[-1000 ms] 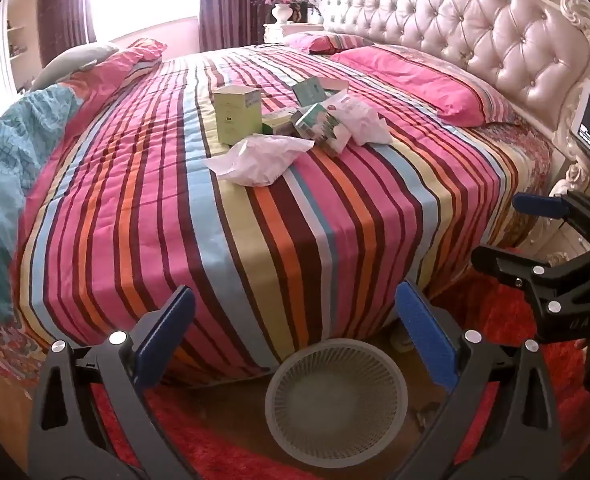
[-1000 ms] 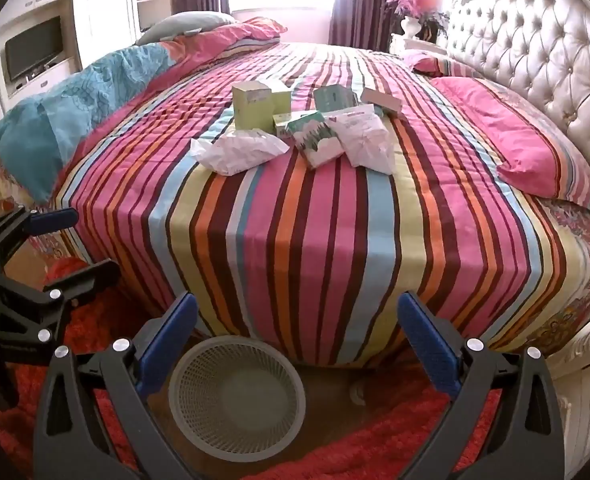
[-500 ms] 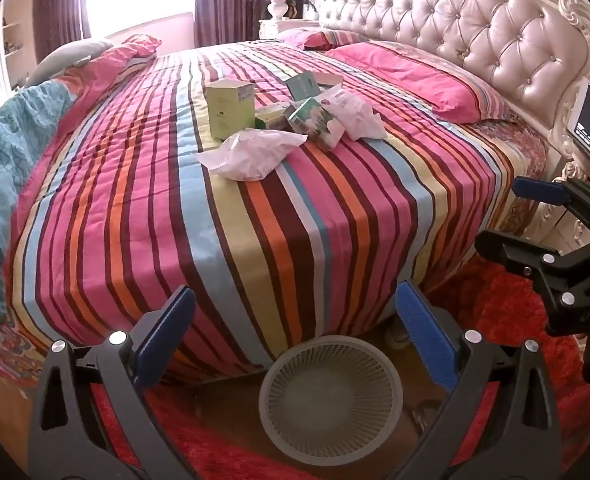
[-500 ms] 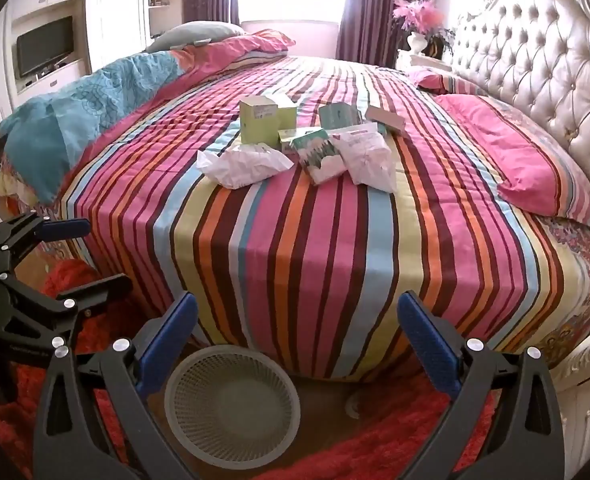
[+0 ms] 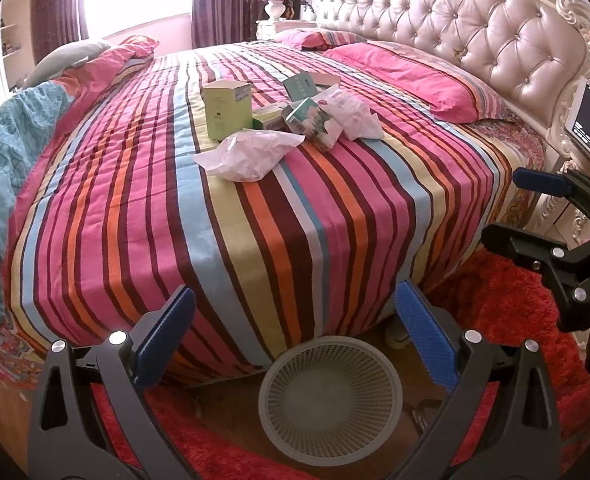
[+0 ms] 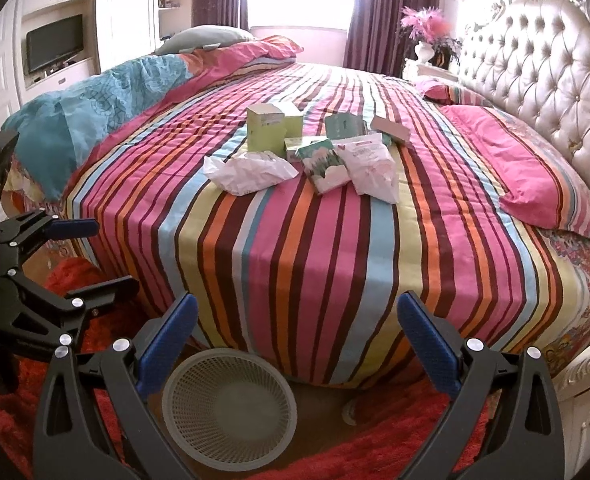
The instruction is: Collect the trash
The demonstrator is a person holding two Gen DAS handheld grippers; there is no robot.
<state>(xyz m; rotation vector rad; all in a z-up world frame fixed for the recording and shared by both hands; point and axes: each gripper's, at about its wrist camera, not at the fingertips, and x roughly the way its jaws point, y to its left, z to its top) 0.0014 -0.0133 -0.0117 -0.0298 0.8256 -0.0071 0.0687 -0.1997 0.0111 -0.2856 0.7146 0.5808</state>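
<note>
Trash lies in a small heap on the far middle of the striped bed (image 5: pixel 255 208). Nearest in the heap is a crumpled white bag (image 5: pixel 251 152) (image 6: pixel 251 170). Just behind it stands a tall green box (image 5: pixel 227 110) (image 6: pixel 266 128). To the right of the box lies a green and white packet (image 5: pixel 313 122) (image 6: pixel 323 164), and touching that on its right is a white and pink bag (image 5: pixel 353 114) (image 6: pixel 371 166). A few more small boxes sit behind these, too small to tell apart.

On the floor, close to the near edge of the bed, stands a round white basket (image 5: pixel 331 400) (image 6: pixel 229 402) with holes in its wall. Nothing can be seen inside it. A red rug (image 5: pixel 515 320) lies around it.

The left gripper (image 5: pixel 293 316) hangs above the basket with its blue fingers wide apart, holding nothing. The right gripper (image 6: pixel 295 320) (image 5: pixel 535 208) hangs beside it, also spread wide with nothing in it. Both are well apart from the trash.

Pink pillows (image 6: pixel 531 168) lie on the right, by a puffy white headboard (image 5: pixel 475 32).
</note>
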